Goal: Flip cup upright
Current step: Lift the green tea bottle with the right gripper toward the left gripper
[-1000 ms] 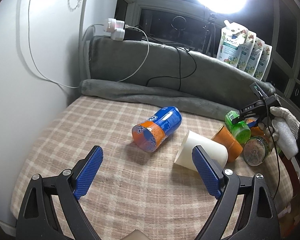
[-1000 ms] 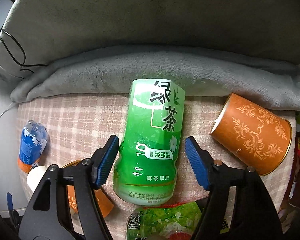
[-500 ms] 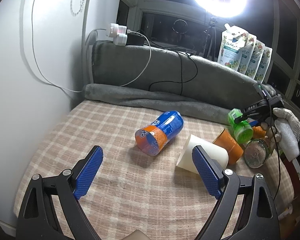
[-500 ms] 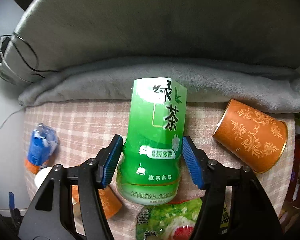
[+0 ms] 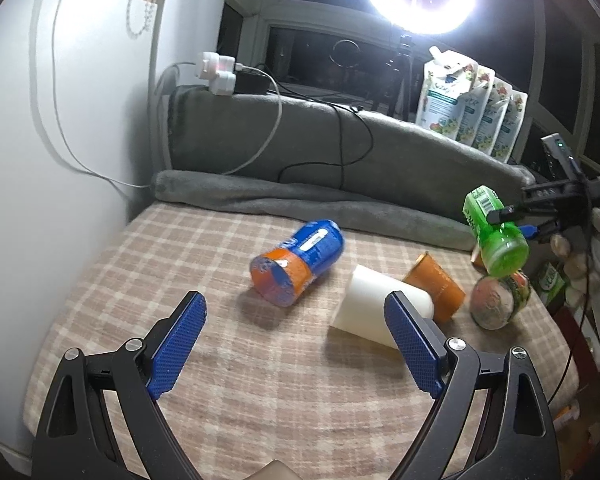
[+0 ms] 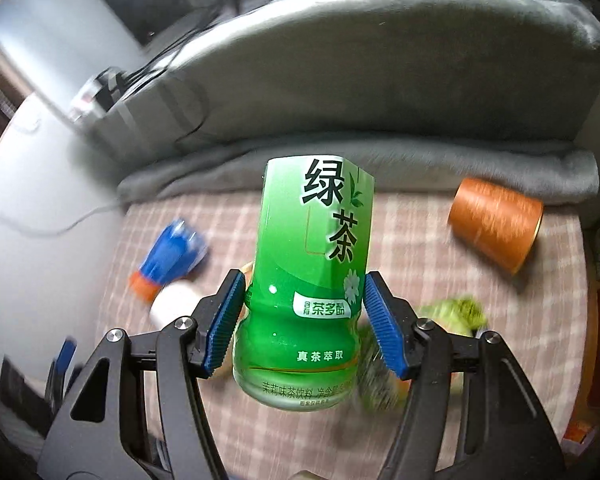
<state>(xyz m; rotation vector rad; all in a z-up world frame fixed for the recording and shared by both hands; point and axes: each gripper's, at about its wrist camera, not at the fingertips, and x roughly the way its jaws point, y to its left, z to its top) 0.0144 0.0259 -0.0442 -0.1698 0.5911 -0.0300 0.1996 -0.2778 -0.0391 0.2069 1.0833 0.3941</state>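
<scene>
My right gripper (image 6: 304, 324) is shut on a green tea cup (image 6: 312, 280) with Chinese lettering and holds it tilted in the air above the checked cloth; it also shows in the left wrist view (image 5: 496, 236), lifted at the right. My left gripper (image 5: 296, 344) is open and empty, low over the cloth. A white cup (image 5: 376, 308) lies on its side just beyond its right finger. A blue-and-orange cup (image 5: 296, 268) lies on its side in the middle.
An orange cup (image 5: 436, 288) and a green printed cup (image 5: 500, 304) lie on their sides at the right. Another orange cup (image 6: 496, 224) lies near the grey blanket roll (image 5: 300, 200). Pouches (image 5: 468, 100), cables and a ring light stand behind.
My right gripper closed on the green tea cup and lifted it off the cloth, tilting it. My left gripper stayed open and drew back a little.
</scene>
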